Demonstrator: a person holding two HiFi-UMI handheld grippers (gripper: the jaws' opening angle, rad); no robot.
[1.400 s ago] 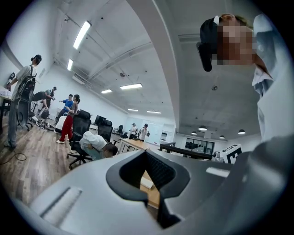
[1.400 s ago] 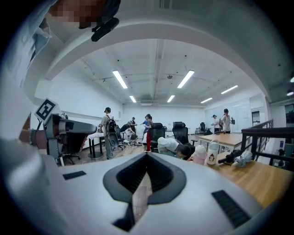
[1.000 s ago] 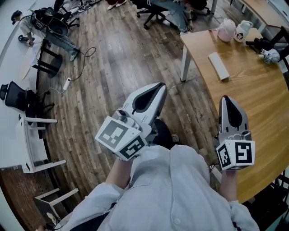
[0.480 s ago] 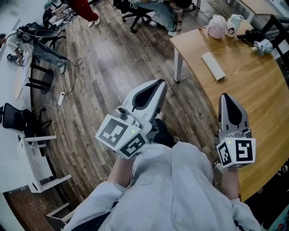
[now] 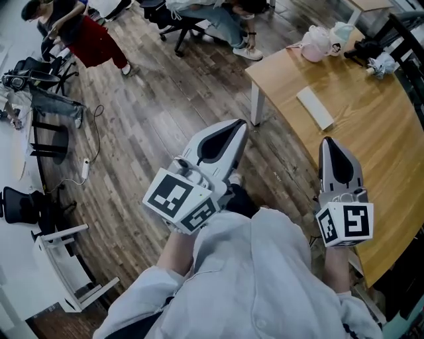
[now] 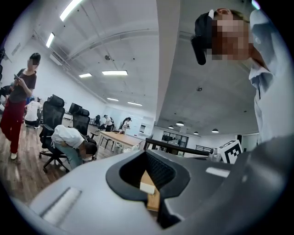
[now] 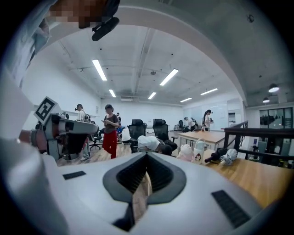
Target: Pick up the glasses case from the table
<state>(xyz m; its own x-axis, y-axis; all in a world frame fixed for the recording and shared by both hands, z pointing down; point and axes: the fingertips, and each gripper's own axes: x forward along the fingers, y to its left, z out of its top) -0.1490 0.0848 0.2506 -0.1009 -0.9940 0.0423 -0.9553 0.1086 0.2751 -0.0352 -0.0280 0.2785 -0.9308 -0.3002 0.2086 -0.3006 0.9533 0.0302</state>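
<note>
A flat white oblong, likely the glasses case, lies on the wooden table at the upper right of the head view. My left gripper is held over the floor, left of the table's corner, its jaws shut and empty. My right gripper hovers over the table's near edge, well short of the case, also shut and empty. In the left gripper view a sliver of wood with a white block shows through the slot between the shut jaws. In the right gripper view the gripper points level along the table.
A pink pouch, a white mug and dark items sit at the table's far end. A white table leg stands at its corner. People and office chairs occupy the wooden floor beyond.
The table and its things have slid left and nearer in the head view as I move toward it. Both grippers keep their place before me and stay shut.
</note>
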